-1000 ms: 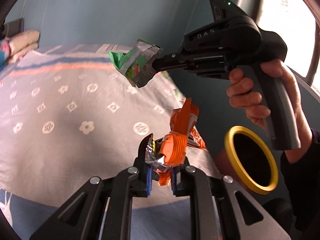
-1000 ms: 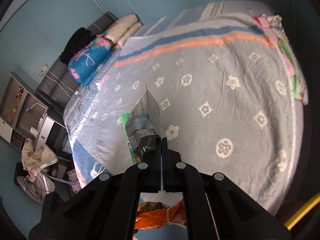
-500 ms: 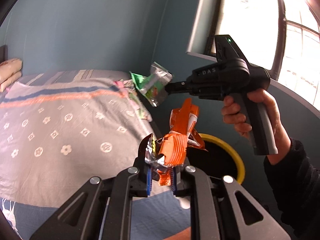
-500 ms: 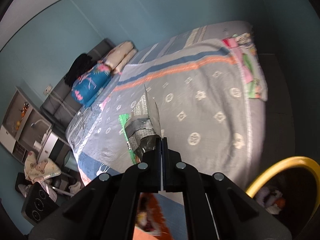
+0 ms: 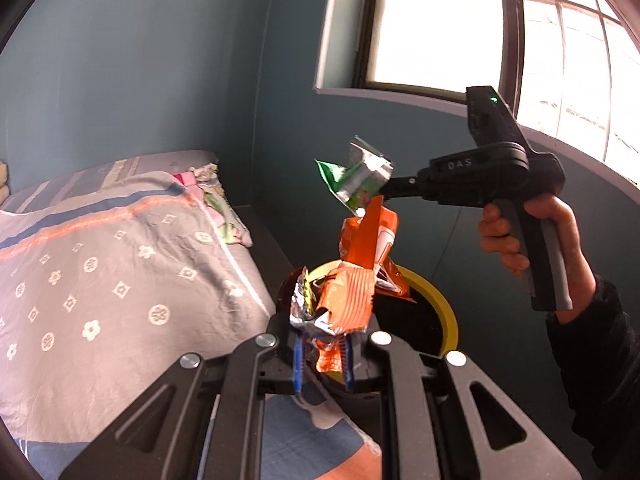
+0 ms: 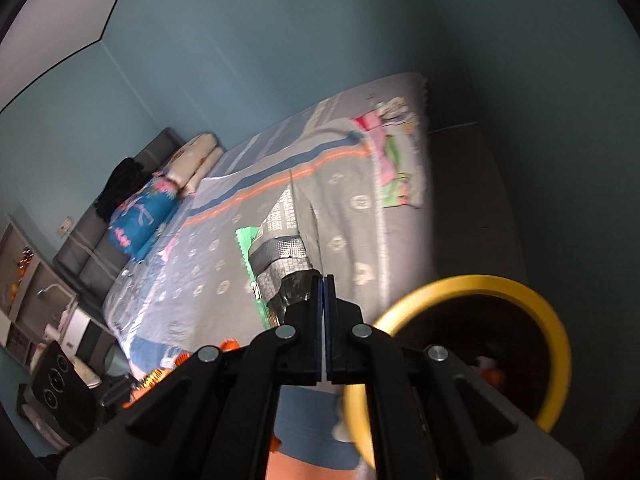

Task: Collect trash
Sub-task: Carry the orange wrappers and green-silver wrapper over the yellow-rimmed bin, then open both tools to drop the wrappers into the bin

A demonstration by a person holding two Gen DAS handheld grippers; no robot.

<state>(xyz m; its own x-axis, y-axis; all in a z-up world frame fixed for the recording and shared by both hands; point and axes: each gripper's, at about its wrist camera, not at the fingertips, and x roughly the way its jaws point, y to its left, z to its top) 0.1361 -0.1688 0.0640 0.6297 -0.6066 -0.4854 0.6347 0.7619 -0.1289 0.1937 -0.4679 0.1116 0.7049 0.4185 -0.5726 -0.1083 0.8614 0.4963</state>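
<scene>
My left gripper is shut on a crumpled orange snack wrapper with silver foil. It hangs just in front of the yellow-rimmed black trash bin. In the left wrist view my right gripper, held by a hand, is shut on a green and silver wrapper above the bin. In the right wrist view the right gripper clamps that green and silver wrapper, with the yellow-rimmed bin low at the right. Some rubbish lies inside it.
A bed with a grey patterned blanket fills the left. Folded clothes lie at its far corner. A bright window stands above the bin. Pillows and shelves lie far left.
Both grippers have swung away from the bed toward the bin, each still holding its wrapper. The bin's rim now lies right behind the orange wrapper and larger in the right wrist view.
</scene>
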